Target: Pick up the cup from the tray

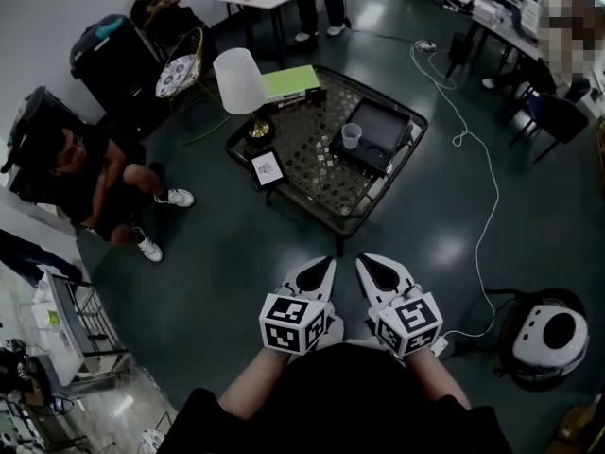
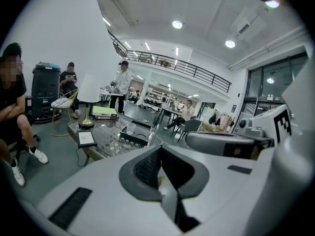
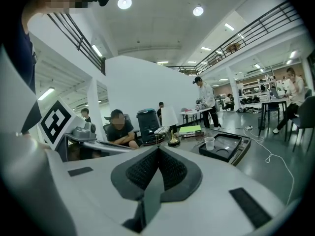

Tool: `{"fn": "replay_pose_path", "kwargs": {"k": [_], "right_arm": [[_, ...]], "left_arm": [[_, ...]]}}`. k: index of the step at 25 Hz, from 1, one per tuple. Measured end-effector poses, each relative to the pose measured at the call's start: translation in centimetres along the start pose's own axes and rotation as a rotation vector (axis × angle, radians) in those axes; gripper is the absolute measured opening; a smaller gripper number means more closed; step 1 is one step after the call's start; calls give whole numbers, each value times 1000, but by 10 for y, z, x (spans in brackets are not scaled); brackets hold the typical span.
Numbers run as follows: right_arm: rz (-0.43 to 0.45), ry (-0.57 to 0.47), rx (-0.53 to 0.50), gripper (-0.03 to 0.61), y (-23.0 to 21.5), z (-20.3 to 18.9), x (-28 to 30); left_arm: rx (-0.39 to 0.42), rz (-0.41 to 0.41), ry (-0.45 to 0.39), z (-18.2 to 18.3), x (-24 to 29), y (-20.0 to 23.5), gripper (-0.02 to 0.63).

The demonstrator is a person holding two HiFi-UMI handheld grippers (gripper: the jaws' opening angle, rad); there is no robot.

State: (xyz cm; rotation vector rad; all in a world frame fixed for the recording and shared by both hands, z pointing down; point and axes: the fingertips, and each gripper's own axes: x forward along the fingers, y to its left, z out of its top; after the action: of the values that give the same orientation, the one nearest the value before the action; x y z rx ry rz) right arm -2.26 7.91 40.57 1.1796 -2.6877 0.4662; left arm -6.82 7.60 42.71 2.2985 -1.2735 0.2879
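A clear plastic cup [image 1: 352, 135] stands upright at the left edge of a black tray [image 1: 383, 126] on a low glass-topped table [image 1: 321, 173]. The cup [image 3: 209, 142] and the tray [image 3: 224, 148] also show in the right gripper view, and the cup [image 2: 130, 127] shows small in the left gripper view. My left gripper [image 1: 321, 270] and right gripper [image 1: 369, 267] hover side by side over the floor, well short of the table. Both are shut with nothing between the jaws.
On the table stand a white lamp [image 1: 238, 81], a green book [image 1: 289, 82] and a small framed picture [image 1: 267, 168]. A white cable [image 1: 477, 173] runs across the floor on the right. A helmet [image 1: 550, 337] lies at the lower right. A seated person [image 1: 90, 183] is on the left.
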Motion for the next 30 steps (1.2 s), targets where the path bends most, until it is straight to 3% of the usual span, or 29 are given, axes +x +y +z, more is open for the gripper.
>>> {"fn": "replay_pose_path", "kwargs": {"k": [15, 30], "right_arm": [[-69, 13, 24, 11, -31, 12, 59], [-132, 38, 64, 11, -63, 18, 77]], "left_arm": [[15, -60, 44, 24, 46, 49, 9], [-12, -51, 75, 36, 69, 75, 9]]}}
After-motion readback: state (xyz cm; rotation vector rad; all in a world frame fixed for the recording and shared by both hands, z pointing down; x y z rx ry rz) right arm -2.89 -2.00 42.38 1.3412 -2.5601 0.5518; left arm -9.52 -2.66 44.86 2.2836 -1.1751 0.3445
